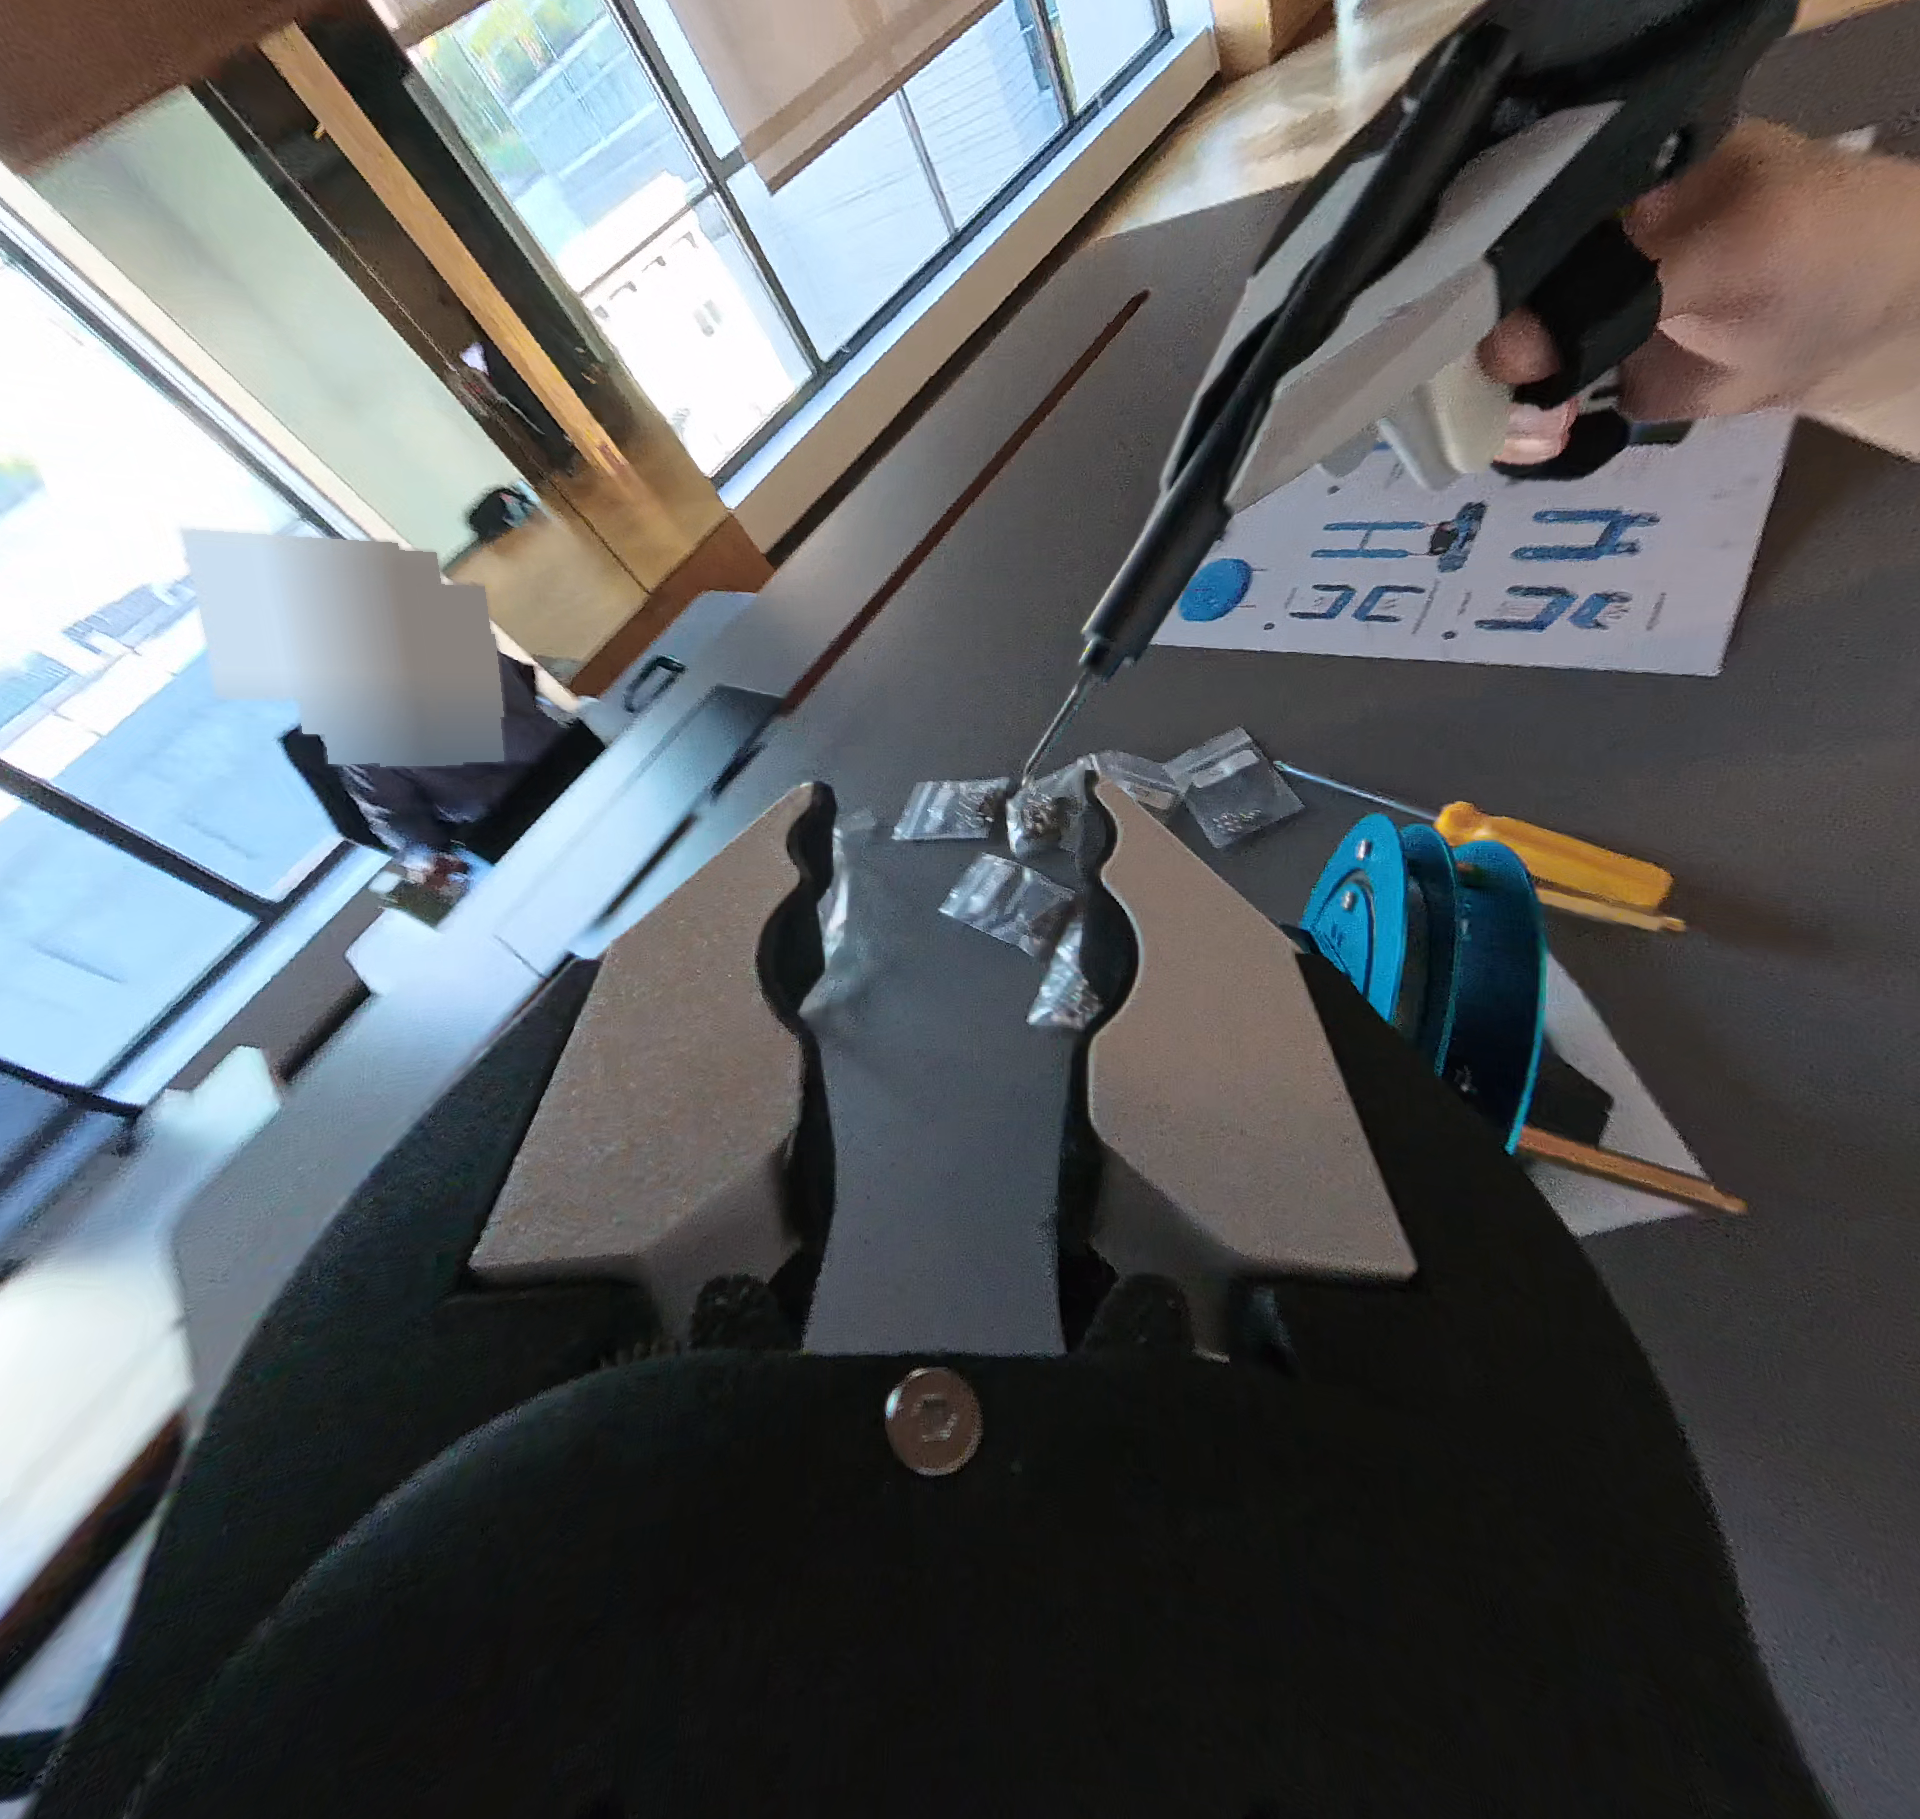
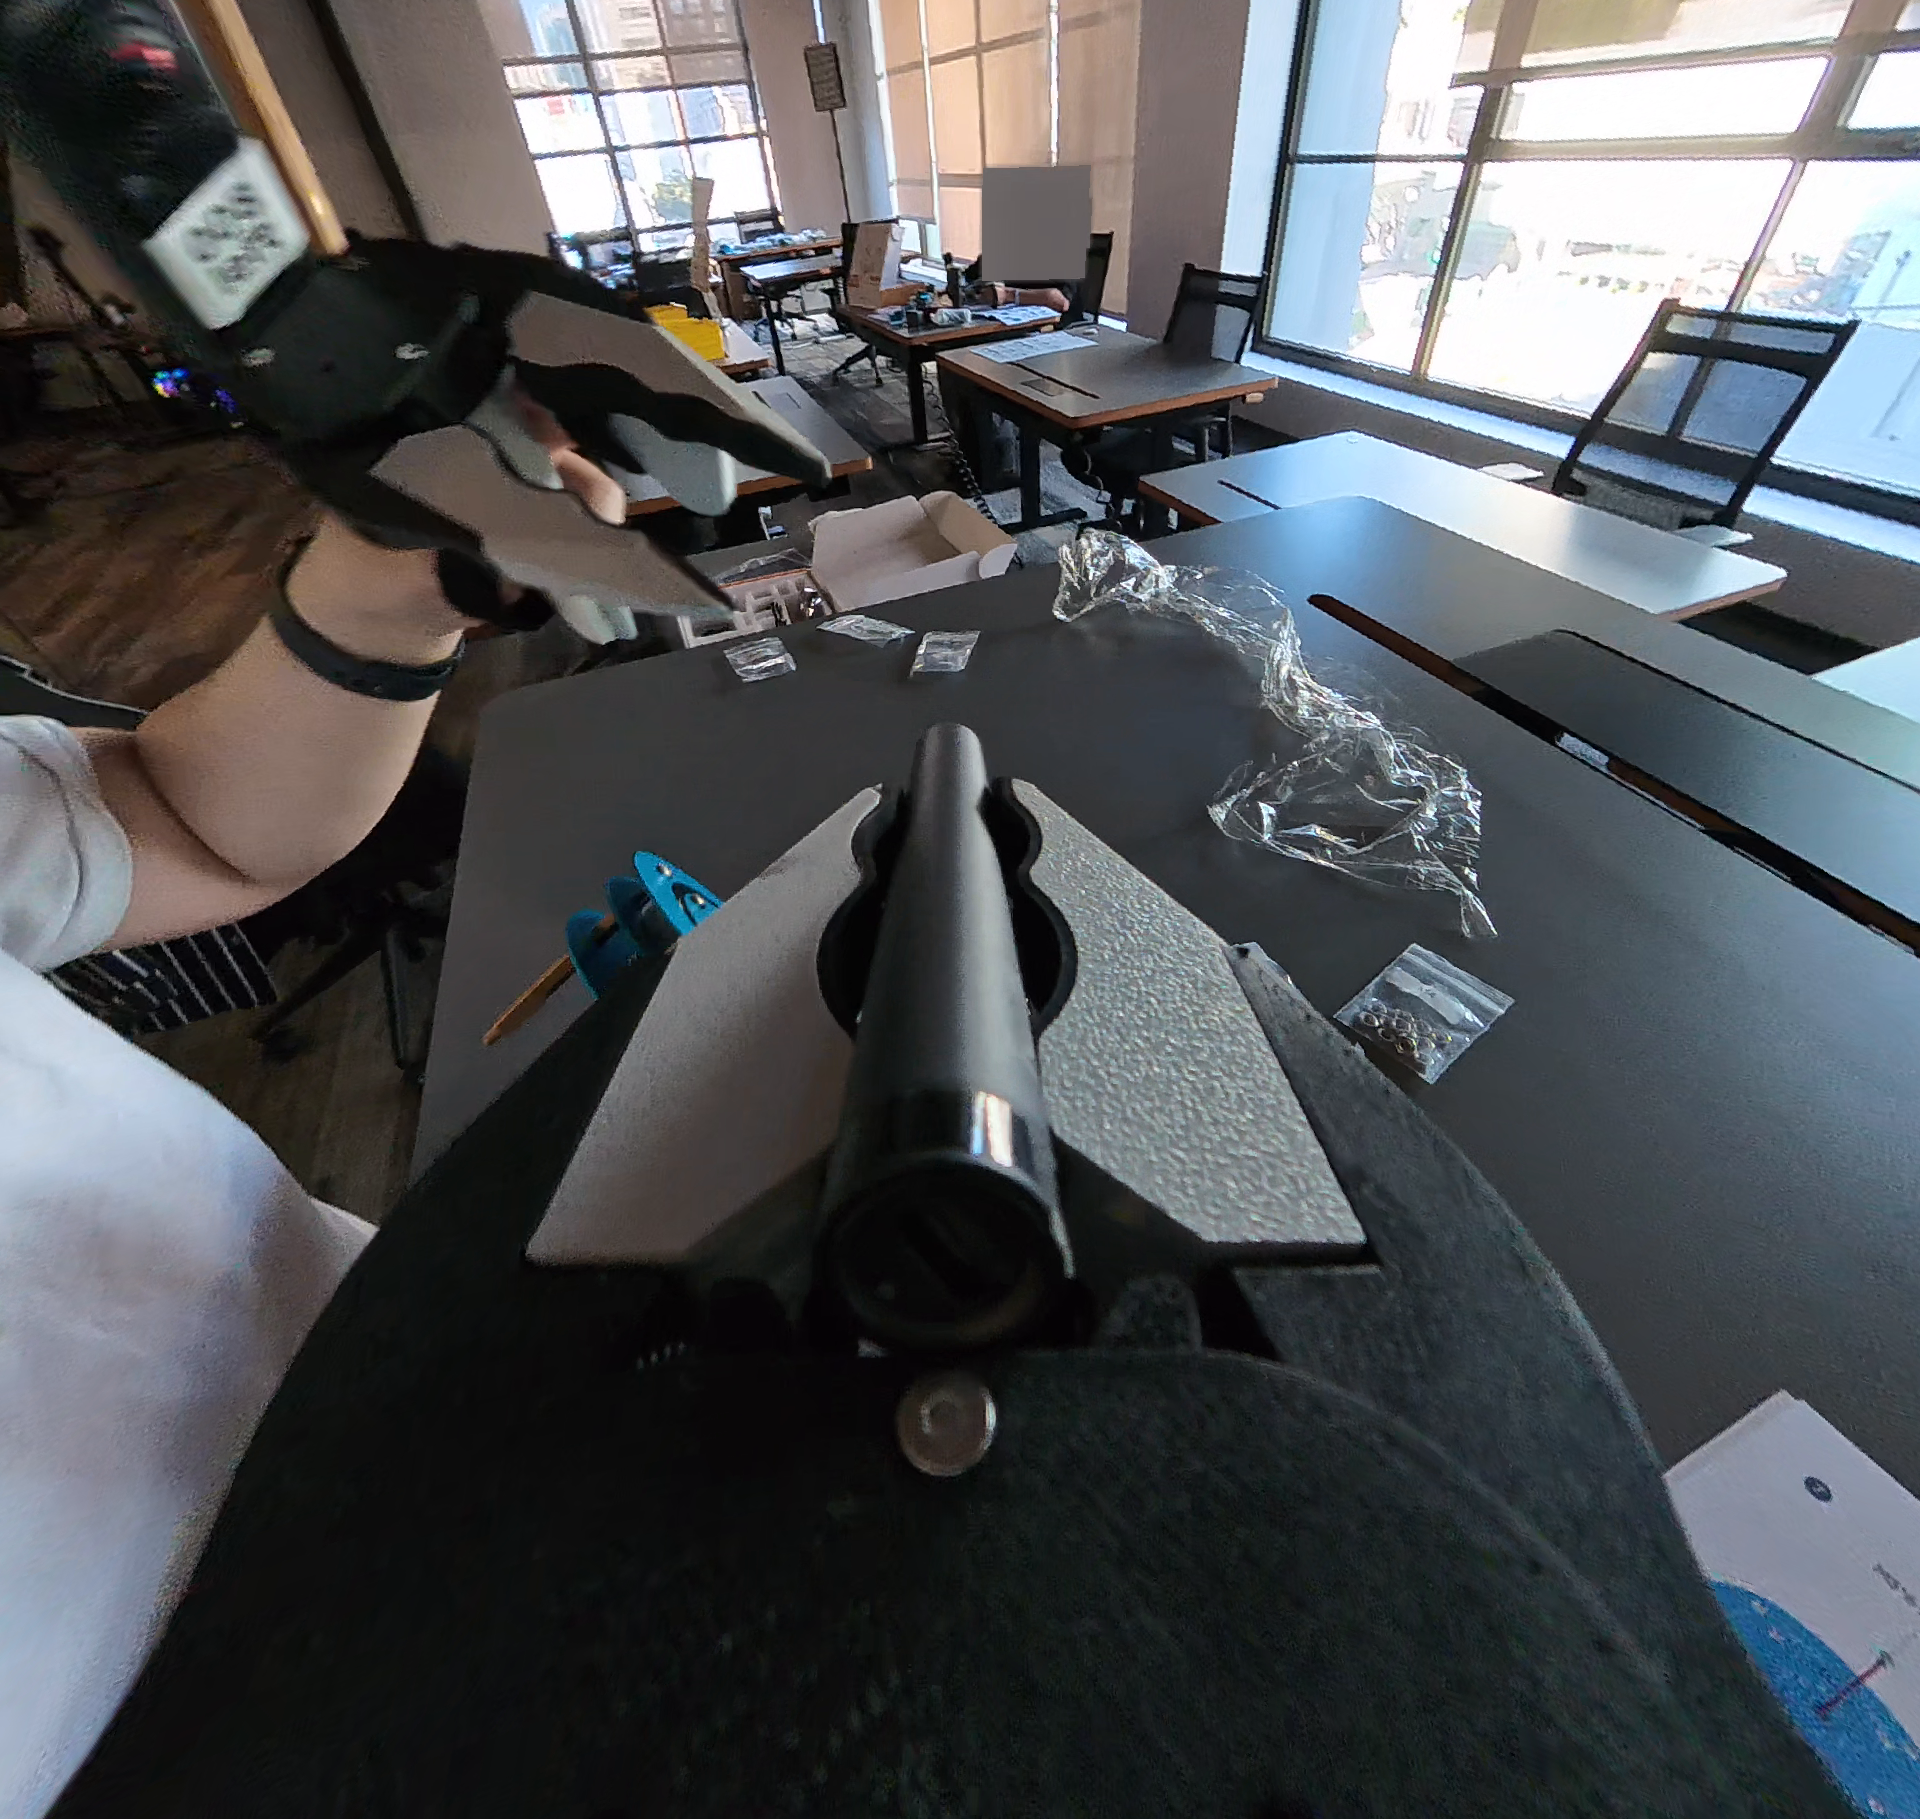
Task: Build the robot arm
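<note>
Small clear bags [image 1: 1006, 899] lie scattered just ahead on the dark table [image 2: 1039, 709]. To the right stand a blue disc assembly [image 1: 1429, 948] and a yellow tool [image 1: 1558, 860]. Crumpled plastic film [image 2: 1340, 782] covers the far part.

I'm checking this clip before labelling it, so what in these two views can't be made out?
- Screwdriver tip: right wrist view, hidden beyond its own barrel, held in the right tool.
- Contents of the small plastic bag under the tip: left wrist view, too small and blurred.
- Blue disc part: left wrist view, lower portion hidden behind the open left tool.
</note>
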`<state>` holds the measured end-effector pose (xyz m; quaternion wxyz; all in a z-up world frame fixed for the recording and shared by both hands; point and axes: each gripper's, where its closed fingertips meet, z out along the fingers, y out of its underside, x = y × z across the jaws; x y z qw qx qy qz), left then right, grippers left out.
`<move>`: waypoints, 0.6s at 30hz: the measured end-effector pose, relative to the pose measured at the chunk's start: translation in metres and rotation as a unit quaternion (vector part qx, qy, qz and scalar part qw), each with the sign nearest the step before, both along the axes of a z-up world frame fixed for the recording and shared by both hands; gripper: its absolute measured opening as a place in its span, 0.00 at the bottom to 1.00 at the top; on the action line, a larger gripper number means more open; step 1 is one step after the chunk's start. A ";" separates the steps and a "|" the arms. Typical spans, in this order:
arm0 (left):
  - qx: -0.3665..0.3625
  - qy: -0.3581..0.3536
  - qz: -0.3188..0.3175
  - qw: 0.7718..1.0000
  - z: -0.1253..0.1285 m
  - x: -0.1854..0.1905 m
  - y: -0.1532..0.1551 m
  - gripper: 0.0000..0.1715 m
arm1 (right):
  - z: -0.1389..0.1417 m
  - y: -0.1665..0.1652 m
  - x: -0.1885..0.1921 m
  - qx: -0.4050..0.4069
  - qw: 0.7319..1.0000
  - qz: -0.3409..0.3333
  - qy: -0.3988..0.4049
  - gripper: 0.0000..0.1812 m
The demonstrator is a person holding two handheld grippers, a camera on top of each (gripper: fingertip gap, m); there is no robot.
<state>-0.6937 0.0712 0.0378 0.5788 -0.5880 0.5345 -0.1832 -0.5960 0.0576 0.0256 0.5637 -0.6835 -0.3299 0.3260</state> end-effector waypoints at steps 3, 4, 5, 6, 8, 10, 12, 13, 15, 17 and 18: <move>-0.086 -0.047 -0.027 0.995 -0.017 -0.011 0.007 0.26 | -0.004 -0.008 -0.001 0.027 0.999 0.027 -0.015 0.09; -0.112 -0.063 -0.038 0.991 -0.022 -0.014 0.009 0.26 | -0.005 -0.010 0.000 0.038 0.999 0.031 -0.020 0.09; -0.135 -0.076 -0.051 0.987 -0.028 -0.015 0.011 0.26 | -0.006 -0.013 0.001 0.047 0.998 0.041 -0.026 0.09; -0.155 -0.089 -0.065 0.982 -0.032 -0.017 0.013 0.25 | -0.007 -0.018 0.000 0.062 0.996 0.060 -0.033 0.09; -0.187 -0.111 -0.083 0.973 -0.040 -0.019 0.019 0.24 | -0.007 -0.029 -0.001 0.095 0.990 0.100 -0.044 0.09; -0.206 -0.113 -0.089 0.968 -0.050 -0.020 0.027 0.24 | -0.005 -0.039 -0.002 0.109 0.984 0.136 -0.044 0.09; -0.208 -0.101 -0.087 0.969 -0.061 -0.019 0.036 0.23 | -0.002 -0.045 -0.003 0.107 0.980 0.162 -0.041 0.09; -0.206 -0.093 -0.088 0.970 -0.066 -0.018 0.039 0.23 | -0.001 -0.048 -0.005 0.109 0.977 0.175 -0.047 0.09; -0.206 -0.082 -0.098 0.970 -0.074 -0.014 0.041 0.23 | -0.001 -0.053 -0.011 0.118 0.971 0.195 -0.075 0.09; -0.207 -0.081 -0.108 0.969 -0.081 -0.010 0.043 0.24 | -0.003 -0.055 -0.019 0.120 0.965 0.205 -0.111 0.09; -0.210 -0.085 -0.114 0.967 -0.083 -0.008 0.042 0.24 | -0.004 -0.055 -0.023 0.121 0.961 0.210 -0.131 0.09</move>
